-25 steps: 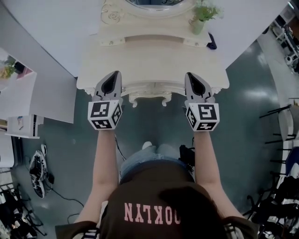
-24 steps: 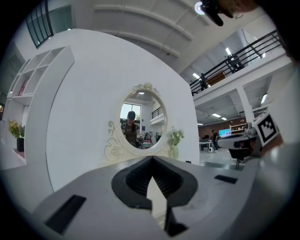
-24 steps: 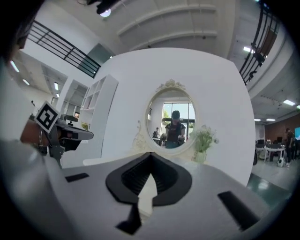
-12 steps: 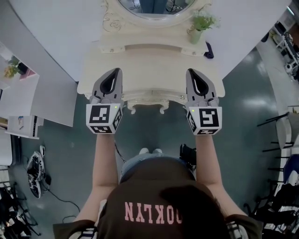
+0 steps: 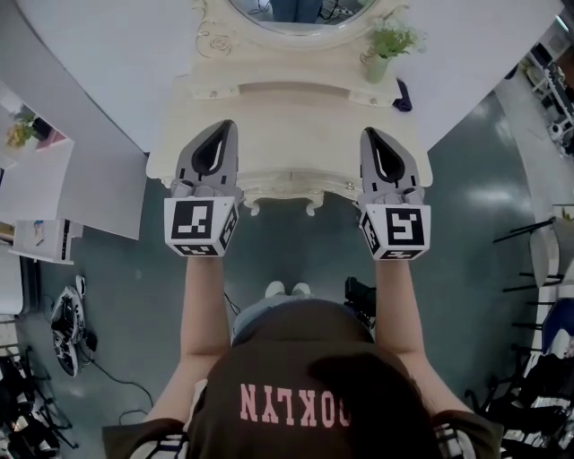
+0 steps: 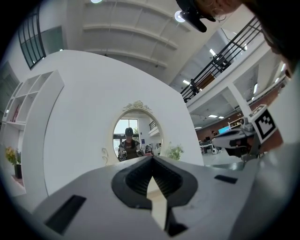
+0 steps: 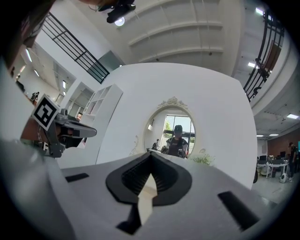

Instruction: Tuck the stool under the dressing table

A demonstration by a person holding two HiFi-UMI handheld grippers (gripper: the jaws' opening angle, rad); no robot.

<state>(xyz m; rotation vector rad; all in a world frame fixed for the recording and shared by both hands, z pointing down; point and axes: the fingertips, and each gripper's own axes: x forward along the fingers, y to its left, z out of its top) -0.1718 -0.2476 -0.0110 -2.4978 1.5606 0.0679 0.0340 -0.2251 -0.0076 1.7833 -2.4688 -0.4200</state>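
We hold the left gripper [image 5: 222, 134] and right gripper [image 5: 372, 139] over the front edge of the dressing table [image 5: 296, 116], both clenched on nothing, and as no stool shows on the floor [image 5: 296, 242] before it, we judge it tucked underneath, hidden.

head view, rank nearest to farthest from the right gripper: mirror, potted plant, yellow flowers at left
1. potted plant, back right of the dressing table, just beyond the right gripper
2. mirror, back centre
3. yellow flowers, far left, off the table
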